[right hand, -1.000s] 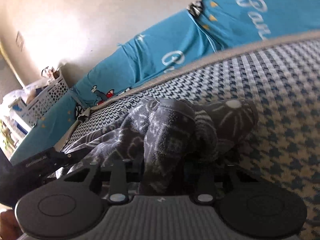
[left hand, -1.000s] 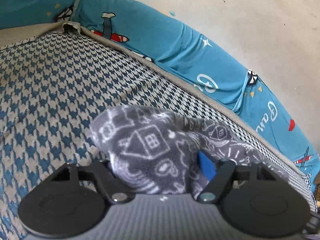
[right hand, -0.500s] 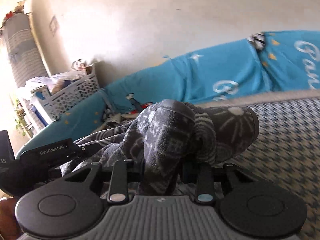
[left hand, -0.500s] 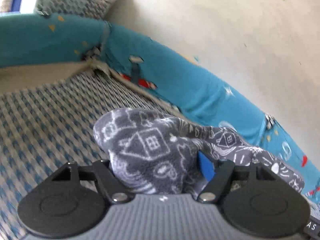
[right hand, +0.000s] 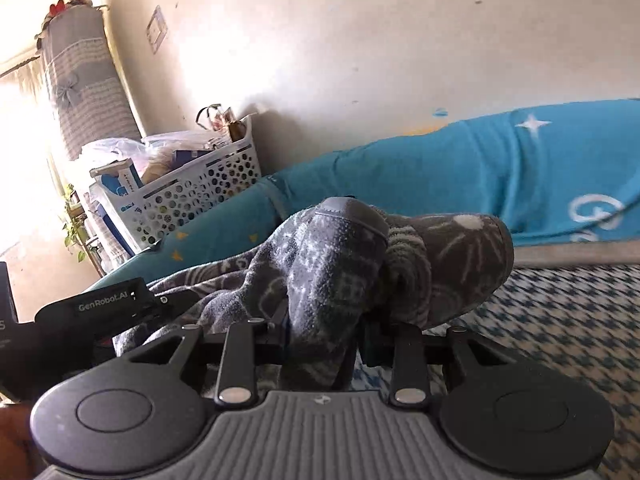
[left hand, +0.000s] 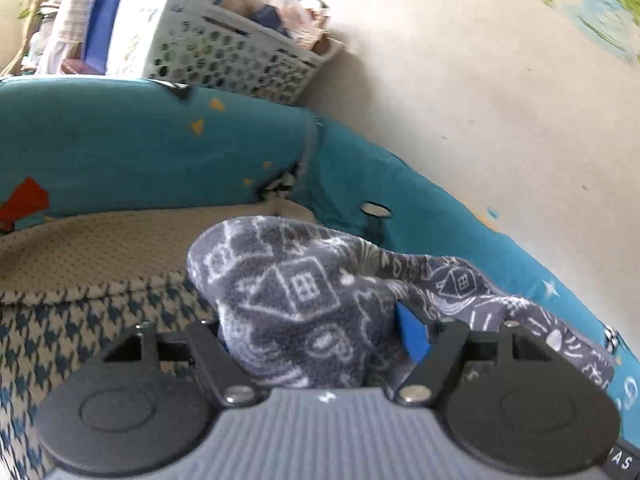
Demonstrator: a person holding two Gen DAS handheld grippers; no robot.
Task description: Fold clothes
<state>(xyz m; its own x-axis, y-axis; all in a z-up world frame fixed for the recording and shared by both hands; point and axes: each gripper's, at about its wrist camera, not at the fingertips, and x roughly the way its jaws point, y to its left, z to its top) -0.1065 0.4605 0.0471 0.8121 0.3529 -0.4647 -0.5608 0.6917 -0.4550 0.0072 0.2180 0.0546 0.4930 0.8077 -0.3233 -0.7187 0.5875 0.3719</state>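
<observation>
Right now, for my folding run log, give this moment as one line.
left claw: shut on grey fleece garment | right claw: shut on same garment | garment: bunched, spans both claws | below: houndstooth surface

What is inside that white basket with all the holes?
The white basket holds a blue-and-white box and clear plastic bags. Its walls and those things hide whatever lies deeper.

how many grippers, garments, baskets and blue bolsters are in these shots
grippers: 2, left gripper and right gripper
garments: 1, grey fleece held by both
baskets: 1, white basket
blue bolsters: 2
total: 6
</observation>
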